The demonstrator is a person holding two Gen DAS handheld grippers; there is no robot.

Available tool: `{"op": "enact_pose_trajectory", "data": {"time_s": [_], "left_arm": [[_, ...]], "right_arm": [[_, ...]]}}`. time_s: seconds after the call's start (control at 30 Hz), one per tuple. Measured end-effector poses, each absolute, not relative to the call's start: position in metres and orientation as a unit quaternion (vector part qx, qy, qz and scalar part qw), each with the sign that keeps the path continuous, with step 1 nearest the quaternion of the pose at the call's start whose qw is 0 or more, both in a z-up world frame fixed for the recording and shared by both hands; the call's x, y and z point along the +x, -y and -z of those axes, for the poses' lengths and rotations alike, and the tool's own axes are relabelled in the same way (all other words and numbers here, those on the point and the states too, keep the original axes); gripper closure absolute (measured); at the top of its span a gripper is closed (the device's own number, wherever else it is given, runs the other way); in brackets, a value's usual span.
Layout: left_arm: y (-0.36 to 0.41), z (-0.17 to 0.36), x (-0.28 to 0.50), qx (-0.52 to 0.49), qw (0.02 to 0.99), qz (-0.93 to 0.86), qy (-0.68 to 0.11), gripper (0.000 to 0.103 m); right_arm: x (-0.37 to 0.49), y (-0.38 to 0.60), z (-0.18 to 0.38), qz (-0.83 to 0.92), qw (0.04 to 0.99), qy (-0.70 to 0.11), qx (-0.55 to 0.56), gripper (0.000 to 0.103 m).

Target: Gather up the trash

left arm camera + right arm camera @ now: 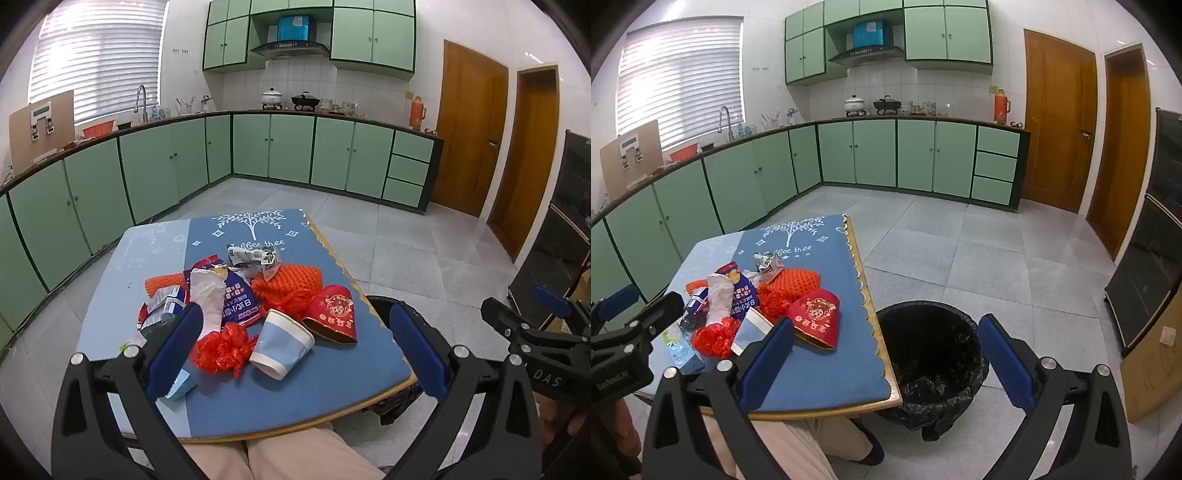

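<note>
1. Hovering above the near edge of the counter (295,398), the left tongs (295,343) gape wide and hold nothing.
2. Trash lies heaped on the blue mat: a blue-and-white paper cup (282,343) on its side, a red paper cup (334,312), crumpled red plastic (221,349), orange foam netting (291,282) and wrappers (236,295).
3. The right tongs (886,354) are wide and empty above the black-lined bin (931,354) standing just beside the counter.

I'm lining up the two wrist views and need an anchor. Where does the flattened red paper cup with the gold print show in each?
Left wrist: red paper cup right of centre, beside the blue-and-white paper cup.
Right wrist: red paper cup left of centre, near the table's scalloped edge.
Shared landmark: the orange foam net behind it.
</note>
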State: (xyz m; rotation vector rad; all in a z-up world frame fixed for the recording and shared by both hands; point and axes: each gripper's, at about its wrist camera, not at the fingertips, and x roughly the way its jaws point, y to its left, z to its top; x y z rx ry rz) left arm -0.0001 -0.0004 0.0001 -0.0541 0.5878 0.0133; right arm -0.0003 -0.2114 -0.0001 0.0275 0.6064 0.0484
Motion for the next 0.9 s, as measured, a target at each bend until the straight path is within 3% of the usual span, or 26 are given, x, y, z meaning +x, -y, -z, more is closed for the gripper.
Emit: {"op": "enact_pose_trajectory", "data": {"time_s": [0.9], "left_arm": [[-0.001, -0.0049, -0.0016, -0.027, 0.957, -0.007, -0.289, 0.005]], "right_arm": [[0.0008, 0.2115, 0.0, -0.024, 0.953, -0.3, 0.015, 0.006]]}}
